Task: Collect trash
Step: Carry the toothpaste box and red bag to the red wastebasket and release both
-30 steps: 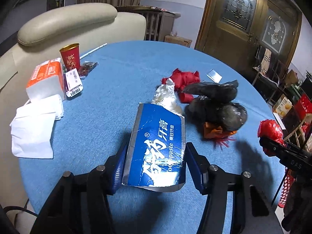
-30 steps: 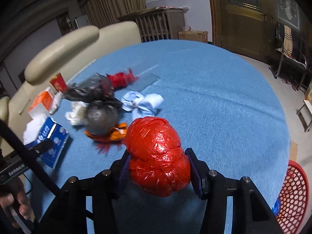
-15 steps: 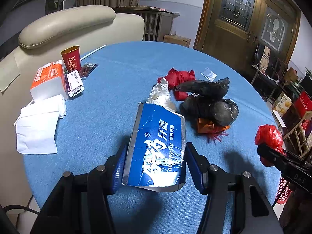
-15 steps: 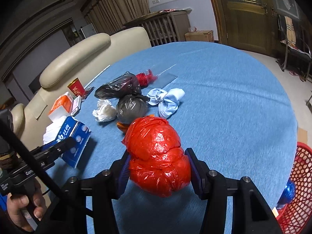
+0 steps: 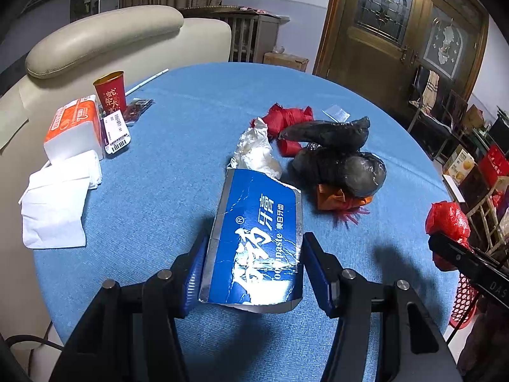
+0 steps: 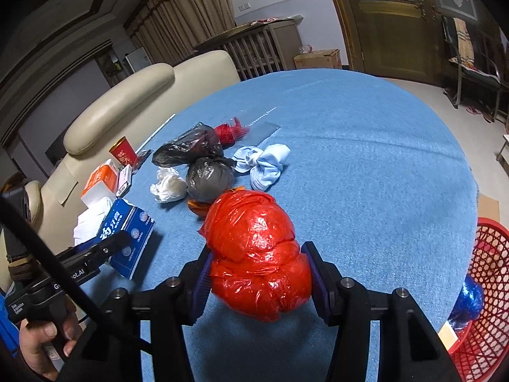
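Round table with blue cloth (image 6: 366, 165), taken as landmark. Left gripper (image 5: 254, 267): clamped on a torn blue toothpaste box (image 5: 254, 238), held above the table's near edge. Right gripper (image 6: 257, 273): clamped on a crumpled red plastic bag (image 6: 257, 248), held over the table's near side. Mid-table: two dark knotted bags (image 6: 200, 162), white crumpled wrapper (image 6: 168, 187), pale blue face masks (image 6: 264, 165), red scraps (image 6: 227, 132). Far left edge of the table: red paper cup (image 5: 109, 90), tissue pack (image 5: 73, 127). Beside the table's right edge: red mesh basket (image 6: 486, 286).
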The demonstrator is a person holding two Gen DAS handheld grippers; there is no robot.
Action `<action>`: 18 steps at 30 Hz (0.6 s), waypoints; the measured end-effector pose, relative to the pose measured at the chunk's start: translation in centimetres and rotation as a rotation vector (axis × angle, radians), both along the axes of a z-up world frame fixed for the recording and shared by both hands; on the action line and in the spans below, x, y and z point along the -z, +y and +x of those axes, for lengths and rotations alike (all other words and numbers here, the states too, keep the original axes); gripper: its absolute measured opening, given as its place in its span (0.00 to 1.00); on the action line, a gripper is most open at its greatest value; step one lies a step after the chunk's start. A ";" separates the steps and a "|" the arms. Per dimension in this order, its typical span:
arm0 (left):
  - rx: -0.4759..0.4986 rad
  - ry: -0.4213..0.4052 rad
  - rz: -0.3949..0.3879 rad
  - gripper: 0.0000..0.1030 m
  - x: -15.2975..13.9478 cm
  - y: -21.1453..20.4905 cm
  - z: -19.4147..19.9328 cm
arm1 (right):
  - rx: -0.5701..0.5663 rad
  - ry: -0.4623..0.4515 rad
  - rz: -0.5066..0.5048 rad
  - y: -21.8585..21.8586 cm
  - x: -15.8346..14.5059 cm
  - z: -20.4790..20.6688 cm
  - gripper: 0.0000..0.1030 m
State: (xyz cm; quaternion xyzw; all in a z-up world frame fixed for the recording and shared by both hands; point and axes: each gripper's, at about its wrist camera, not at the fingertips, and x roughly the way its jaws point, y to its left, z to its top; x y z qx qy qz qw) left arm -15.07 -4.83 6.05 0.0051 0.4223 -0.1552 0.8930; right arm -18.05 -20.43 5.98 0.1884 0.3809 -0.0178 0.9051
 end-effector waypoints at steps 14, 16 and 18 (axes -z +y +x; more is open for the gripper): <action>0.036 -0.011 0.009 0.58 -0.4 -1.3 -0.5 | 0.068 -0.020 0.034 -2.1 -0.2 -1.8 0.55; 0.045 -0.015 0.009 0.58 -0.5 -1.5 -0.6 | 0.084 -0.025 0.035 -2.6 -0.3 -2.2 0.55; 0.053 -0.020 0.008 0.58 -0.6 -1.7 -0.8 | 0.104 -0.029 0.037 -3.2 -0.4 -2.7 0.55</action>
